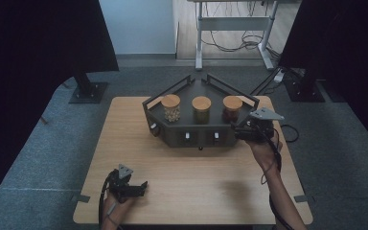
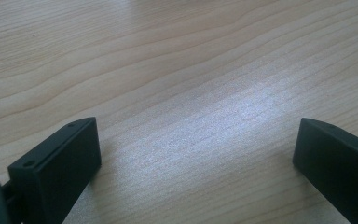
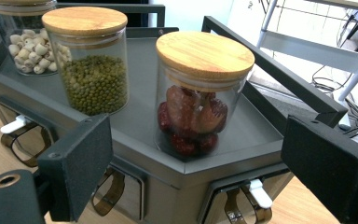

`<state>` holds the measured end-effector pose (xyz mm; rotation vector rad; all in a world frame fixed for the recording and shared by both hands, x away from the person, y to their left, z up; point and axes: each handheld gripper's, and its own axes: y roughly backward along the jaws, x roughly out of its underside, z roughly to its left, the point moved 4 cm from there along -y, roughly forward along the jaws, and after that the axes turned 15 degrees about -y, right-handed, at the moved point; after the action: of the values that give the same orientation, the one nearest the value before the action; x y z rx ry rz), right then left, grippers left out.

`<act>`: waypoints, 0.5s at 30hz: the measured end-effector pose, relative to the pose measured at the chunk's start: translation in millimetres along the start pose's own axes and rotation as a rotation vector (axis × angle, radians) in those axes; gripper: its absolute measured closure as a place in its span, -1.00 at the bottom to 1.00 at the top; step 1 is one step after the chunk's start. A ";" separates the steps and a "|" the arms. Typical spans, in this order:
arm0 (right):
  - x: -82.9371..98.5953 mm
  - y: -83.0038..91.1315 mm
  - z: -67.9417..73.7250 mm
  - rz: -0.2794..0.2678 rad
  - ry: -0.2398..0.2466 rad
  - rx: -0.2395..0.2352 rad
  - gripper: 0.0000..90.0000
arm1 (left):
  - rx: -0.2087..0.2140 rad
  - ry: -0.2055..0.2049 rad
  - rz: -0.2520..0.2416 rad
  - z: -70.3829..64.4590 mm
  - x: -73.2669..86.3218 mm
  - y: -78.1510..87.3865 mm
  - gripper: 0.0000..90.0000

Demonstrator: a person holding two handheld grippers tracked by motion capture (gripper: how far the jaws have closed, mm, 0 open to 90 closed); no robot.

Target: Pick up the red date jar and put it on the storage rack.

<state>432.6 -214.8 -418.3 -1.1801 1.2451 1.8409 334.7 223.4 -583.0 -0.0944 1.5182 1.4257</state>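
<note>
Date jar sits at the right end of the dark tray in the high view, right tool just beside it, left tool parked on the bench. Left gripper view: jaws spread over bare wood. Right gripper view: jaws spread; square up on the glass below the lid, which overhead hides.

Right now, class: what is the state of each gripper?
Left gripper: open, holding nothing, above the bare wooden table.
Right gripper: open, holding nothing, facing the jar of red fruit.
</note>
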 end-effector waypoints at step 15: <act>11.9 12.7 1.2 0.006 0.004 -0.012 -0.81 | 0.000 -0.001 0.000 0.0 0.0 0.0 -0.99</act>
<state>416.5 -218.3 -424.1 -1.1884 1.2426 1.8540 334.8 223.4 -583.0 -0.0939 1.5174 1.4261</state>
